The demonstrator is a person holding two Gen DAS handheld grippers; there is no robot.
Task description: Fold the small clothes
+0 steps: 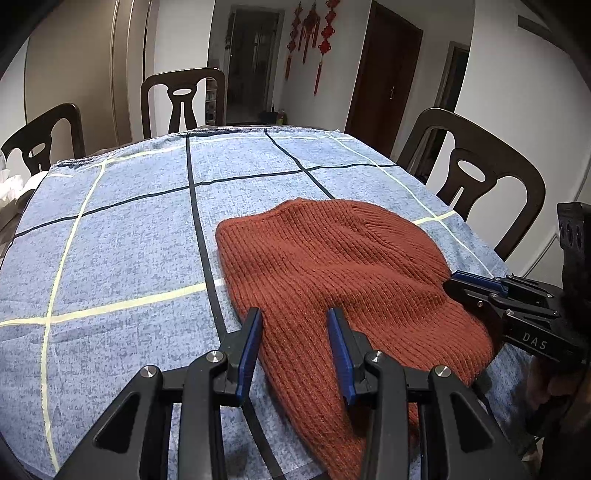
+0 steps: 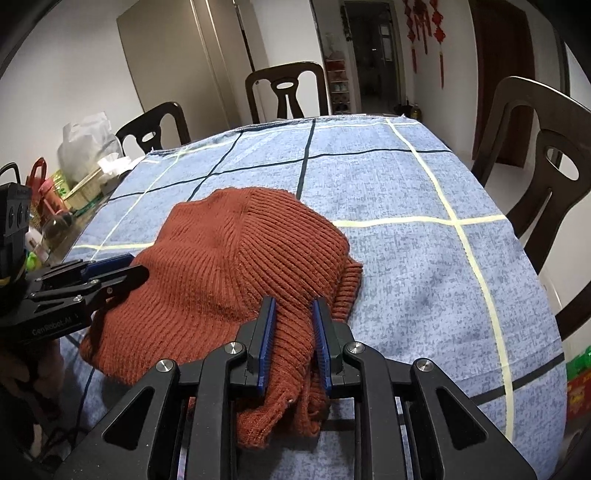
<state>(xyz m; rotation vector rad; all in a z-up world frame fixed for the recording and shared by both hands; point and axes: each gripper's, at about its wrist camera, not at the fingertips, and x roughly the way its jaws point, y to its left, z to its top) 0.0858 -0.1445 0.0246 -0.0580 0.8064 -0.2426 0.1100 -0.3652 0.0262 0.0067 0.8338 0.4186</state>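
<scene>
On the bench's blue cloth, right tongs loosely straddle the sweater; left tongs spread above it. Bunched knit could drag, spoiling the fold.

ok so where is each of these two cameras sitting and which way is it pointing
Left wrist view: sits on the left gripper, looking forward and down over the red knitted garment on the blue checked tablecloth; its own open fingers show, with the right gripper at the right edge.
Right wrist view: sits on the right gripper, facing the same way across the table; its fingers straddle a bunched fold of the garment, the left gripper at the left edge.
Shared: garment, tablecloth, dark chairs, red wall ornaments.
</scene>
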